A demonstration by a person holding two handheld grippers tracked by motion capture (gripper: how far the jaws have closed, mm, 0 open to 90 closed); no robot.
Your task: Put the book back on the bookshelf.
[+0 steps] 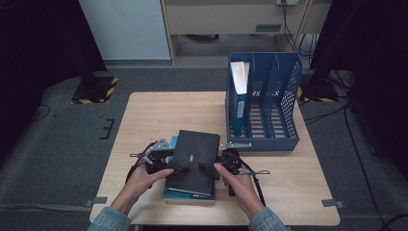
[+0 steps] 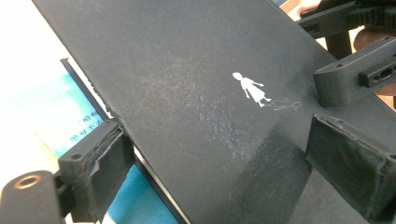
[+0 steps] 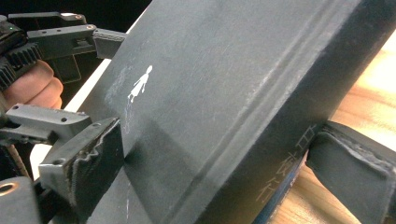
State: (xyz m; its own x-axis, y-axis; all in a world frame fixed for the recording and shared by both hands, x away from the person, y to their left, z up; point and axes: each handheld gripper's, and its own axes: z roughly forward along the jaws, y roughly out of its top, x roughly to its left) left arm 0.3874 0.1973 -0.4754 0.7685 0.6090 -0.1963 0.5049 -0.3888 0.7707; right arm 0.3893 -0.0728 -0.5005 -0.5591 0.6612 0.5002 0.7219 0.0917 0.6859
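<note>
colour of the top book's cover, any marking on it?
Matte black book with a small white figure printed on it; clearest in the left gripper view.

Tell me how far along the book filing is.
Done: one book stands in the blue file rack. In hand: the left gripper and right gripper clamp the black book from both sides. Left: the teal book beneath it on the table.

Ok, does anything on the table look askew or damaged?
Yes: the black book lies twisted across the blue book beneath instead of squared up, and its cover shows a scuffed, rough patch beside the small white figure.
</note>
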